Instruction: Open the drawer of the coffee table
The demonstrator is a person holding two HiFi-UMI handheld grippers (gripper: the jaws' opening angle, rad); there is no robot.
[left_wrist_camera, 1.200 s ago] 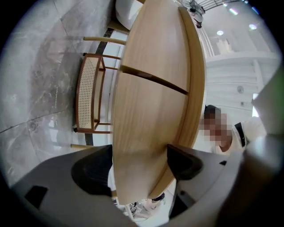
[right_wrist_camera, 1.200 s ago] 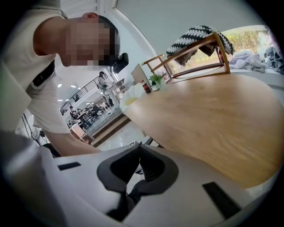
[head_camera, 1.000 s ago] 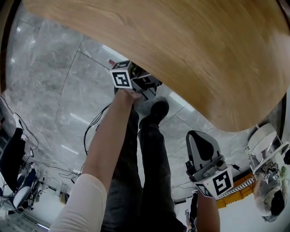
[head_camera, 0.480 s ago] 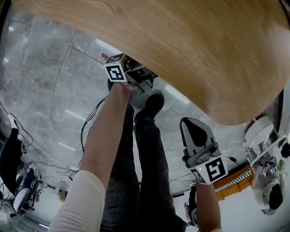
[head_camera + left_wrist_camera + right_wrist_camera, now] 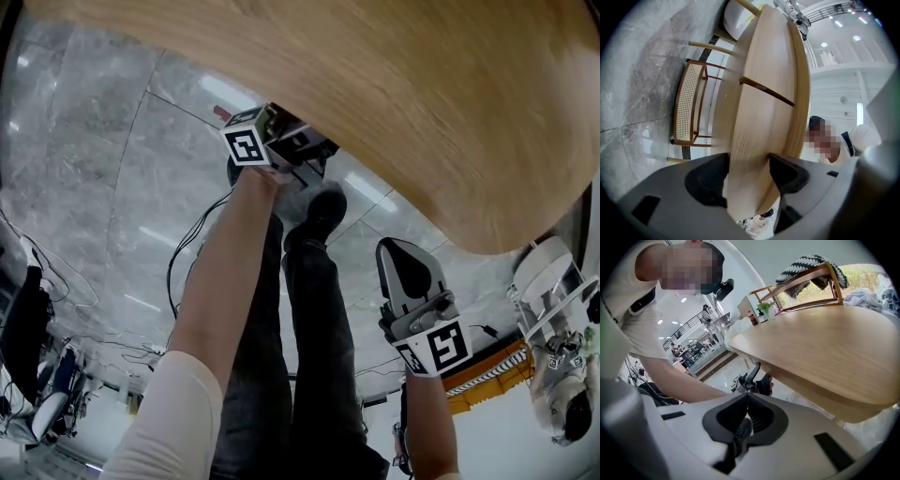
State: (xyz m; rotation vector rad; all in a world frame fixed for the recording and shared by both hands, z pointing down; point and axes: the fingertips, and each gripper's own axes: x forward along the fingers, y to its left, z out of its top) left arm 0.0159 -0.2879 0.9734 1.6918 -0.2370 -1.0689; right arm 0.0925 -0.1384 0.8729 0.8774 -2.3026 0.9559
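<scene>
- The left gripper point(image 5: 305, 155) sits at upper centre of the head view, reaching under the curved rim of the wooden bench point(image 5: 422, 103). Its marker cube point(image 5: 246, 145) faces the camera.
- In the left gripper view, the left gripper point(image 5: 749, 173) has its fingers point(image 5: 708, 180) part-way open. One stands on each side of the pale drawer front point(image 5: 757, 126), and both pads look pressed against the wood.
- The drawer front runs up the middle of that frame as part of the bench's side band. A thin dark seam point(image 5: 766, 91) marks its far end (it sits about level with the band beyond).
- The right gripper point(image 5: 405, 267) hangs at lower right of the head view, below the bench rim and well apart from the left one, touching nothing.
- In the right gripper view, the right gripper point(image 5: 747, 401) has its fingers point(image 5: 727, 420) pressed together with nothing between them. The bench top point(image 5: 825, 348) fills the right of that frame.
- The person's bare forearm point(image 5: 220, 300) and dark trouser legs point(image 5: 309, 366) run down the centre of the head view over a grey marble floor point(image 5: 103, 178).
- A cane-panelled chair point(image 5: 686, 103) stands at the left of the left gripper view.
</scene>
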